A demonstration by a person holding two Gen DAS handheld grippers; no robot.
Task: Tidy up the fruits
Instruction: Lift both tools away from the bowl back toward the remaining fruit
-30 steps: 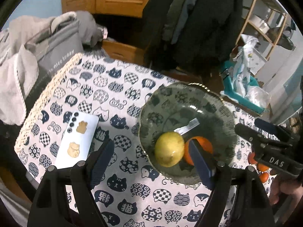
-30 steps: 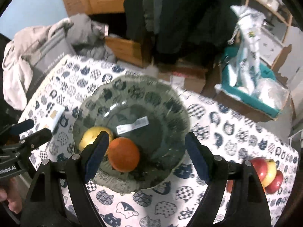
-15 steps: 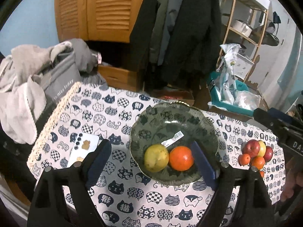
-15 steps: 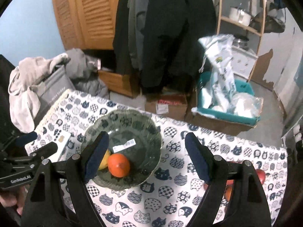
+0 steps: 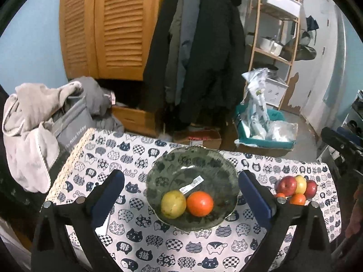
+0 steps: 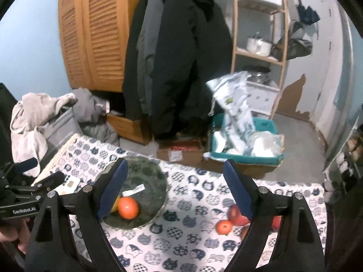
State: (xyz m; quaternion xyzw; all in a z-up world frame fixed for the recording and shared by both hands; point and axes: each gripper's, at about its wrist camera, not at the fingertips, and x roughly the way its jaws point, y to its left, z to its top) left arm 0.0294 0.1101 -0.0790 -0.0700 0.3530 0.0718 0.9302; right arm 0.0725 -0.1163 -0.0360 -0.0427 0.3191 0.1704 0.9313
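A dark green glass bowl (image 5: 199,161) stands on the cat-print tablecloth (image 5: 136,149). In it lie a yellow pear (image 5: 172,204) and an orange (image 5: 199,203), beside a white label. My left gripper (image 5: 181,195) hangs high above the bowl, its jaws opening with nothing between them. A pile of red apples and small oranges (image 5: 296,188) lies on the cloth at the right. In the right wrist view my right gripper (image 6: 174,188) is also raised, its jaws opening and empty, with the bowl (image 6: 147,172) at lower left and the fruit pile (image 6: 233,217) at lower right.
A white card (image 6: 70,183) lies left of the bowl. A grey bag with clothes (image 5: 45,117) stands off the table's left edge. Beyond the far edge are cardboard boxes (image 5: 197,136), a teal bin (image 5: 261,133), hanging coats and a wooden shelf.
Both grippers have risen and drawn back from the bowl, which now looks smaller. The left jaws have spread wider. The fruit pile at the right has come into view.
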